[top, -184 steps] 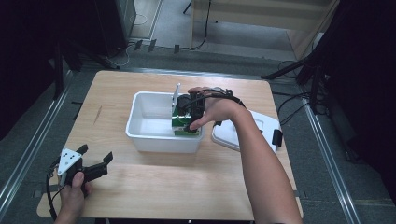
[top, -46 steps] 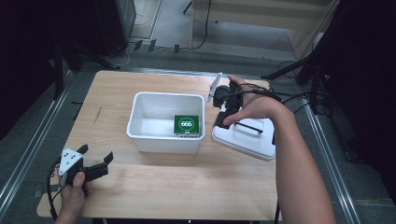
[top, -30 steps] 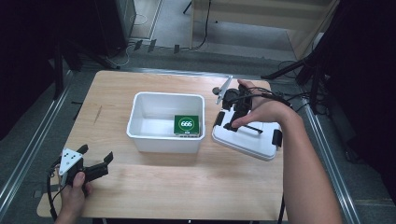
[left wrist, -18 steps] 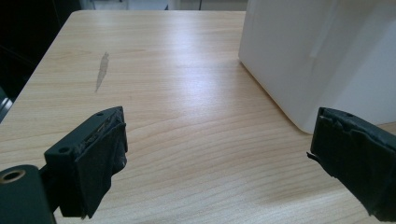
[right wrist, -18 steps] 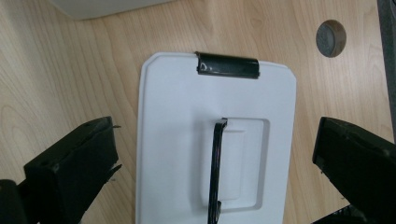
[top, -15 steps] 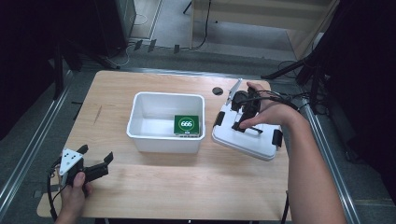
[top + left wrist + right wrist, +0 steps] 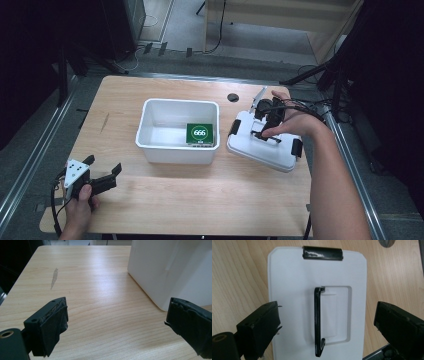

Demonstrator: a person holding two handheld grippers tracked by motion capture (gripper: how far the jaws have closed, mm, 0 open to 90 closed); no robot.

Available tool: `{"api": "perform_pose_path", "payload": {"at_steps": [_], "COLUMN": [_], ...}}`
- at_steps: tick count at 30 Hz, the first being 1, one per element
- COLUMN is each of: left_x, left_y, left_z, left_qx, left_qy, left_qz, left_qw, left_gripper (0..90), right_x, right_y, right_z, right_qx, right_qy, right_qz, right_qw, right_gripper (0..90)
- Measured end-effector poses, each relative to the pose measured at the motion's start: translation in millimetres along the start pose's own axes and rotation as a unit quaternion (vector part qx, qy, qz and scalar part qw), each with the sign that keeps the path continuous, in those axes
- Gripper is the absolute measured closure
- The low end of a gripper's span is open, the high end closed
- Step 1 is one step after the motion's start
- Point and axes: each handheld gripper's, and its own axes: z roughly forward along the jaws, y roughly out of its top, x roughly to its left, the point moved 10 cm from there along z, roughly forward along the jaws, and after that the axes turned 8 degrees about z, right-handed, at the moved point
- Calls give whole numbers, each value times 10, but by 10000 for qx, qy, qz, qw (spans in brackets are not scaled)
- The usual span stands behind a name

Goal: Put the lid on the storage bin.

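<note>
Nearest the person, the left gripper [image 7: 97,181] rests low on the pale wooden table [image 7: 165,205] at its front left corner, its black jaws spread wide with nothing between them; in the left gripper view they frame bare wood, with the wall of the white rectangular plastic bin [image 7: 172,270] rising beyond them to one side. Farther in, at mid-table, that bin [image 7: 150,145] stands open, and in it a green card or packet printed with a white ring and the figures 666 [image 7: 200,134] leans against the right-hand wall; the rest of its floor looks bare. Just beside the bin's right side lies the flat white plastic lid with black end clips [image 7: 260,150], flat on the table and slightly askew. The right gripper [image 7: 265,125] hangs right above it, much the nearer of the two, its jaws apart and just beginning to close with nothing yet pressed between them. In the right gripper view the lid's slim black carrying handle [image 7: 317,322] sits in its recess directly ahead, its long axis running away from the camera and so crosswise to the line on which the jaws shut, one jaw on either side. A short drop straight down would probably put the pads around the handle, ready for lifting the lid toward the bin.
</note>
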Motion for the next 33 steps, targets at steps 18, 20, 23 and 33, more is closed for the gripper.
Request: {"api": "perform_pose_path", "payload": {"at_steps": [18,20,23,33], "left_x": [5,5,6,5], "left_y": [-2,-2,-2,-2], "left_z": [-1,-1,-1,-1], "left_qx": [10,7,7,9], "left_qy": [4,3,6,6], "left_qz": [5,2,0,3], "left_qw": [10000,10000,10000,10000], "left_gripper": [45,45,45,45], "right_x": [-83,-78,-69,-47], "right_y": [-199,-210,-222,-296], "right_z": [238,259,294,416], "right_qx": [110,125,137,209], "right_qy": [-15,-2,15,14], "right_qz": [131,103,91,91], "right_qw": [9999,9999,9999,9997], "right_gripper": [207,227,260,373]}}
